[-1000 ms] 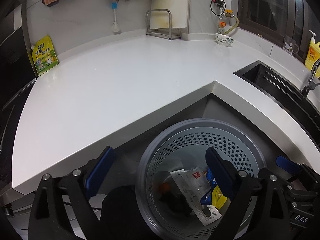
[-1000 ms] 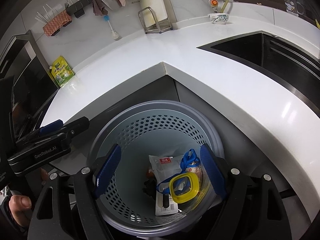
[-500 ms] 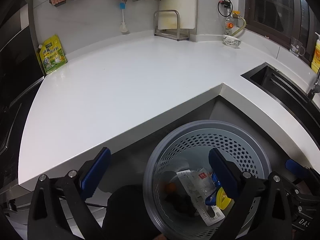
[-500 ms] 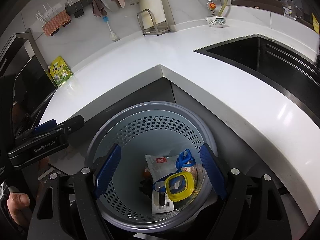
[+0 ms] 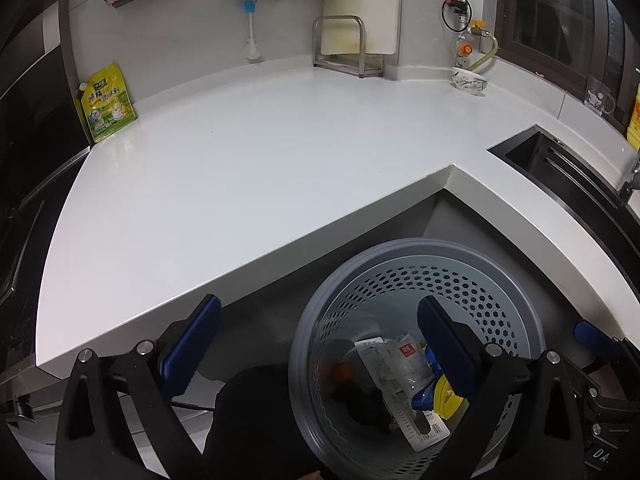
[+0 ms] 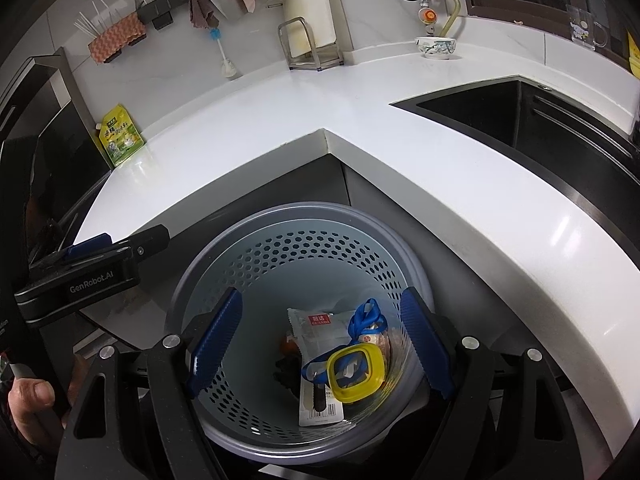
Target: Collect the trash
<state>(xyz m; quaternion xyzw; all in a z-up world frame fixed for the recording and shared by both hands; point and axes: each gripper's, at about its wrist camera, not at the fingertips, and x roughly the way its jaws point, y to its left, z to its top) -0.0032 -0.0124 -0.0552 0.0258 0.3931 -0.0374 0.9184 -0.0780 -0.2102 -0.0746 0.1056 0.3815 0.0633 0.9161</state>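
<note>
A grey perforated waste basket (image 6: 280, 240) stands on the floor in the corner below the white counter; it also shows in the left wrist view (image 5: 500, 276). Inside lie a white snack wrapper (image 6: 320, 328), a yellow square lid (image 6: 356, 372), a blue strap (image 6: 364, 316) and some dark scraps. My right gripper (image 6: 320, 344) is open and empty above the basket's mouth. My left gripper (image 5: 320, 352) is open and empty over the basket's left rim. The left gripper's body (image 6: 80, 276) shows at the left of the right wrist view.
The white L-shaped counter (image 5: 240, 168) carries a yellow-green pouch (image 5: 106, 102) at the left wall, a metal rack (image 5: 348, 48) and a small bowl (image 5: 470, 80) at the back. A black sink (image 6: 520, 120) lies at the right.
Both views shifted slightly: the left gripper drew back and turned a little left, so the basket sits further right in its view. The trash in the basket has not moved.
</note>
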